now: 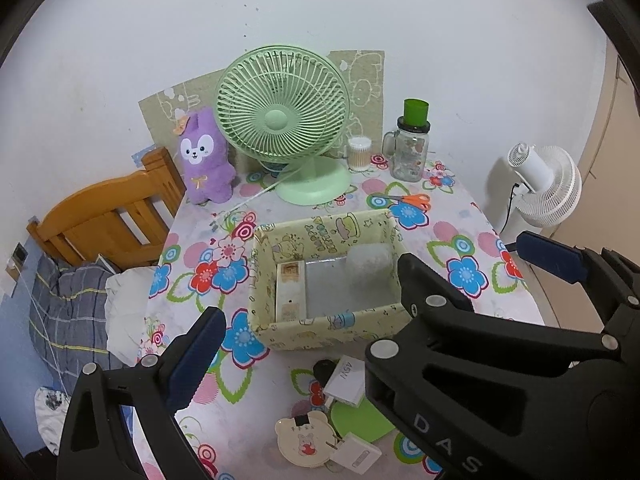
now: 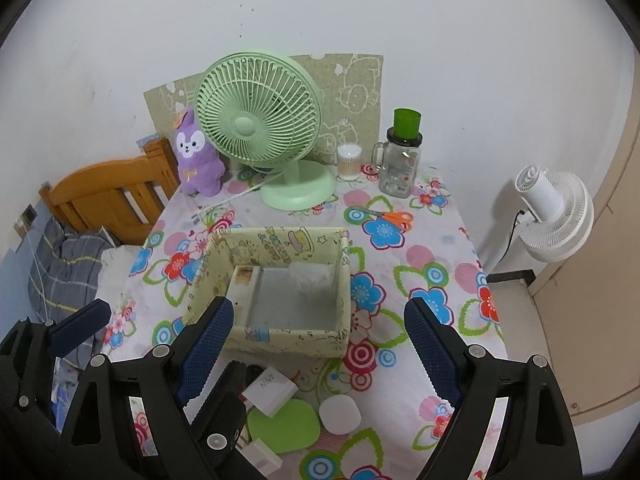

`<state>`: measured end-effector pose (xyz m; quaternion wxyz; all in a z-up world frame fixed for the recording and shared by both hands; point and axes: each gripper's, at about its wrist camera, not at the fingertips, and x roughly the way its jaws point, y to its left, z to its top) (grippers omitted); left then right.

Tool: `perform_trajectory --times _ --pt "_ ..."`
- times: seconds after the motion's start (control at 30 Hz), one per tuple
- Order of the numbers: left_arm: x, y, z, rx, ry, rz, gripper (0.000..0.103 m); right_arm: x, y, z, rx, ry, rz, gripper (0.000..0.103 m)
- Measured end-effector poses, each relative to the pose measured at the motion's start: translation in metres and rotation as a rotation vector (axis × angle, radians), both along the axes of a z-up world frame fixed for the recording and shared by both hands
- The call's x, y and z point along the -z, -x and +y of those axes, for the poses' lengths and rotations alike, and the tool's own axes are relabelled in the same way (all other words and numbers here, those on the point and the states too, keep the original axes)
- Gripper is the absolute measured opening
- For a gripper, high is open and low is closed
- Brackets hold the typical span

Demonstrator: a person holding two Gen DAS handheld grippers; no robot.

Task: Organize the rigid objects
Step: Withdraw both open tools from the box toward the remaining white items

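Nearest the cameras, the left gripper (image 1: pixel 308 288) and the right gripper (image 2: pixel 318 344) hang over the front of the desk (image 2: pixel 424 256), each black plastic frame tipped with ribbed dark-blue pads; both stand wide apart with nothing between them. In the left wrist view the right gripper crosses the lower right and hides part of the desk. Beneath them, on the glossy floral tablecloth, lies a cluster of small rigid things: a white rectangular charger block (image 2: pixel 270 394), a flat lime-green heart-shaped card (image 2: pixel 286 424), a round white puck (image 2: pixel 340 414), a cream bear-shaped plaque (image 1: pixel 302 440) and a small white square box (image 1: pixel 358 458). Just beyond, at mid-desk, sits the pale-yellow cartoon-print open storage box (image 2: pixel 276 340); inside it a white oblong carton (image 2: pixel 242 286) lies along the left wall and a clear plastic wrap bundle (image 2: pixel 314 276) rests at the back. Farther off lie orange-handled scissors (image 2: pixel 394 218). At the wall stand a mint-green table fan (image 2: pixel 256 128), a purple plush rabbit (image 2: pixel 198 160), a clear cotton-swab tub (image 2: pixel 348 162) and a glass handled jar with a green cup on top (image 2: pixel 400 156).
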<state>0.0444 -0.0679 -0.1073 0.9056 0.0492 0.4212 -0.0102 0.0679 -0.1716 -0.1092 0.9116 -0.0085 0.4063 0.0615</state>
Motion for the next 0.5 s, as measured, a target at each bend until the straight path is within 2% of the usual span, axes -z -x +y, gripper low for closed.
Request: perform_trajectory --times 0.5 --pt "0.042 0.009 -0.005 0.001 0.020 0.035 0.101 0.042 0.003 -0.013 -0.051 -0.011 0.045 0.089"
